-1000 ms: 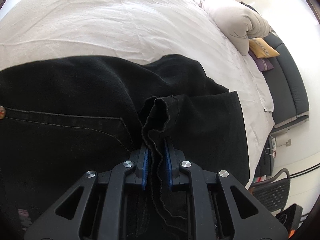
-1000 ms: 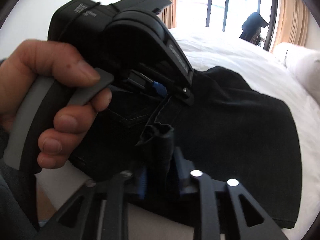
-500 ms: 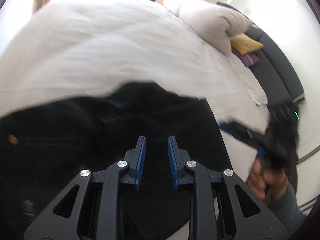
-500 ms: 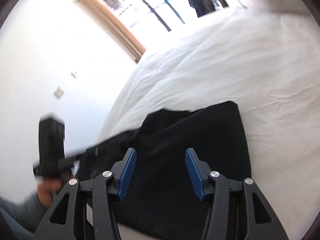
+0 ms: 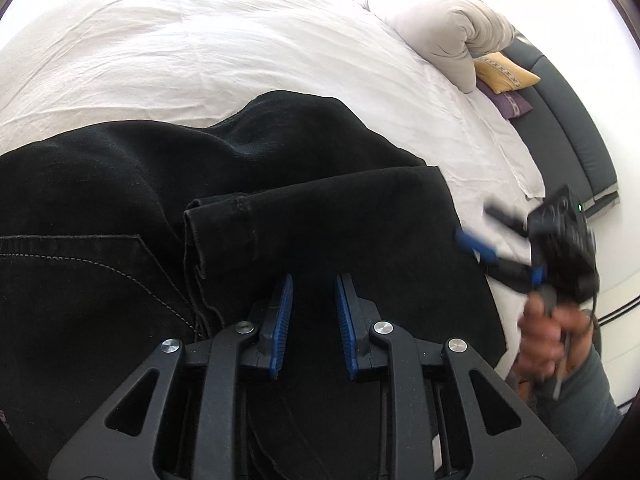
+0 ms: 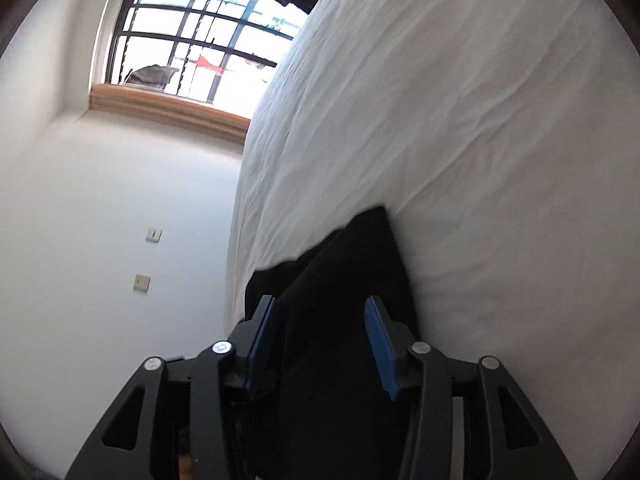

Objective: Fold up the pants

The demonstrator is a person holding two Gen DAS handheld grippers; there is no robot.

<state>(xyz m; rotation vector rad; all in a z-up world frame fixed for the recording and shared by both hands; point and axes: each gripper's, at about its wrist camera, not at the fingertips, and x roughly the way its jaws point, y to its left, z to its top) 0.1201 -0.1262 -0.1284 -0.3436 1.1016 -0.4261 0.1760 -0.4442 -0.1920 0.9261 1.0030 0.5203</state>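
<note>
White bed (image 5: pixel 240 52), pants (image 5: pixel 320 208) folded near its edge | left view: my left hand-held gripper (image 5: pixel 312 308) spread, empty above the cloth | right view: my right hand-held gripper (image 6: pixel 320 340) spread over the fold | soft, heavy denim, I'd pinch the hem.

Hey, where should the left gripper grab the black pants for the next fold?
Probably the doubled hem edge of the black pants, just ahead-left of the open left gripper. It lies flat on the bed as a free, stacked edge, so come in low from the waist side.
</note>
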